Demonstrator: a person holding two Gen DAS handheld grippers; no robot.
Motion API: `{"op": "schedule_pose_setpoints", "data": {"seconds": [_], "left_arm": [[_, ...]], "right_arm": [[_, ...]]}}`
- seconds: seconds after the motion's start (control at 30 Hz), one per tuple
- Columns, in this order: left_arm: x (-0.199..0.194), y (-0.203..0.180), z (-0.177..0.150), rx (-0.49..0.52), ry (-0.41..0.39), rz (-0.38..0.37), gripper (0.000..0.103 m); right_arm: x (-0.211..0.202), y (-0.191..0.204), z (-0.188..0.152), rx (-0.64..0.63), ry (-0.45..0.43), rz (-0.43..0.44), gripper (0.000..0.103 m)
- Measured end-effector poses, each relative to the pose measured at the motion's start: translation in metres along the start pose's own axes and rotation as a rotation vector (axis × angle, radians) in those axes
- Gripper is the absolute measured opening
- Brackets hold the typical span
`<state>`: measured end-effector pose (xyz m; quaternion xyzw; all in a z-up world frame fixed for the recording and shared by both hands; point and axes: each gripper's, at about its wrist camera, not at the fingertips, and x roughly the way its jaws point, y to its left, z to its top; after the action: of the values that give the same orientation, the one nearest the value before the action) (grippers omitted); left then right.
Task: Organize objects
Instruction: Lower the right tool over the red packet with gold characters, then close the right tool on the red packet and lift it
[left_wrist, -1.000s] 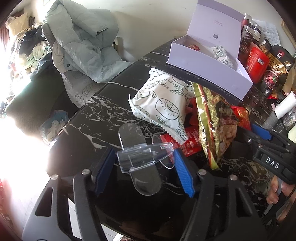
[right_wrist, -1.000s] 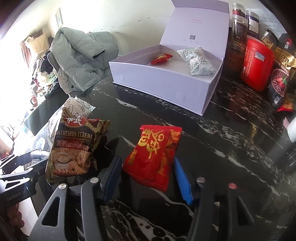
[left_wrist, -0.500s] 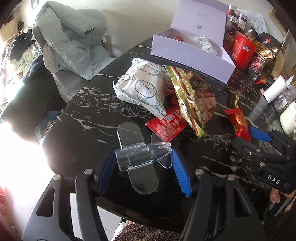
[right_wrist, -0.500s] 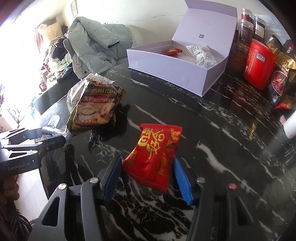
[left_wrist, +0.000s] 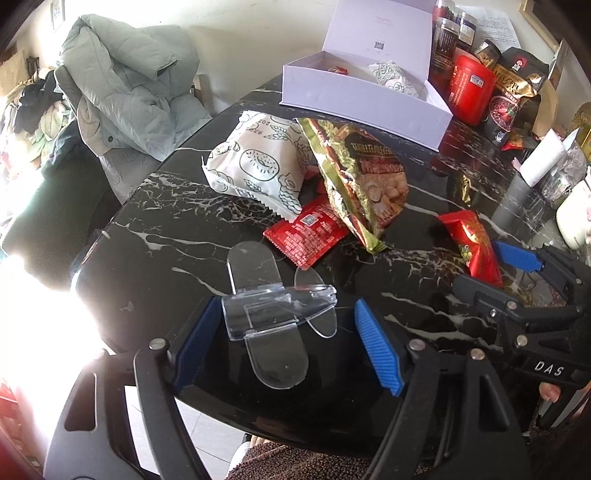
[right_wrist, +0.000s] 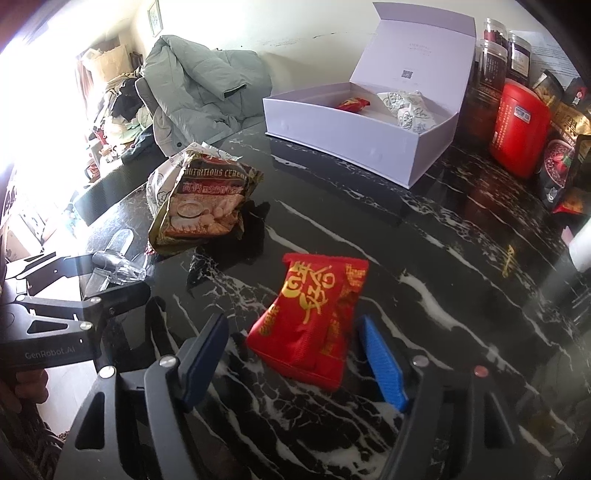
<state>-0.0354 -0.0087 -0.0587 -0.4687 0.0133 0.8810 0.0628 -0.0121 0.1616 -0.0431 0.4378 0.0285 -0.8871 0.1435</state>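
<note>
A clear plastic clip (left_wrist: 273, 314) lies on the black marble table (left_wrist: 177, 236) between the fingers of my left gripper (left_wrist: 284, 317). Its jaws are opening and the right pad stands off the clip. My right gripper (right_wrist: 291, 325) is opening too, with a red snack packet (right_wrist: 314, 317) lying between its pads, which do not press it. An open lilac box (right_wrist: 351, 136) at the back holds a small red packet (right_wrist: 352, 104) and a white patterned packet (right_wrist: 410, 109). A white doughnut-print bag (left_wrist: 258, 166), a gold cereal bag (left_wrist: 362, 177) and another red packet (left_wrist: 306, 232) lie mid-table.
A red canister (right_wrist: 521, 125), dark jars (right_wrist: 491, 55) and snack bags (left_wrist: 513, 92) crowd the back right. A grey-green coat (left_wrist: 125, 85) hangs over a chair past the table's left edge. A white paper roll (left_wrist: 543, 155) stands at the right. The table's near edge runs under my left gripper.
Both grippers' jaws have widened: the left let go of the clear clip, the right let go of the red packet. Both views have drawn back a little from the pile and box.
</note>
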Motion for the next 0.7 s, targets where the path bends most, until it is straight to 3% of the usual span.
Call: {"op": "schedule_pose_setpoints", "data": {"seconds": [0.2, 0.33, 0.7], "left_arm": [[0.0005, -0.0026, -0.0008, -0.002, -0.012, 0.027, 0.074], [-0.0016, -0.0047, -0.0007, 0.015, -0.016, 0.021, 0.06], [-0.0053, 0.002, -0.0006, -0.013, 0.009, -0.039, 0.059]], "right_arm": [[0.0019, -0.0043, 0.0026, 0.02, -0.002, -0.021, 0.073], [0.0013, -0.0033, 0.0024, 0.005, -0.009, -0.041, 0.054], [-0.0022, -0.003, 0.002, -0.002, -0.007, -0.002, 0.046]]}}
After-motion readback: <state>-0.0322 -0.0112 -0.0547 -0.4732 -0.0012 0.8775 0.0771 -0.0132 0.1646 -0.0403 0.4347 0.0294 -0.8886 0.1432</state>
